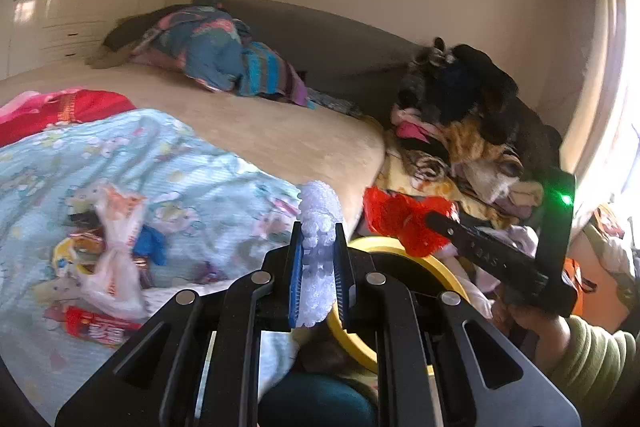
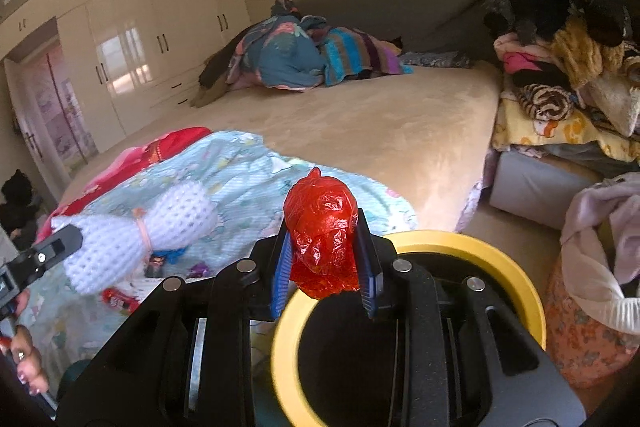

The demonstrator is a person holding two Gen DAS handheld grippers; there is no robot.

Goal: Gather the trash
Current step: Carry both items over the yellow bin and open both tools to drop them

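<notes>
One foam net (image 1: 318, 247), one red bag (image 2: 322, 239), one bin (image 2: 500, 255).

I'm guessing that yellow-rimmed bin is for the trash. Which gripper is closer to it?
Right. The right gripper, holding crumpled red plastic, is over the yellow-rimmed bin. The left gripper, holding white foam netting, sits beside the rim, toward the bed.

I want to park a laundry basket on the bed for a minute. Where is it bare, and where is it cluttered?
Bare: the beige bedspread between the floral quilt and the bundled blankets by the headboard. Crowded: the quilt's near end, strewn with wrappers, and the clothes pile along the bed's right edge.
</notes>
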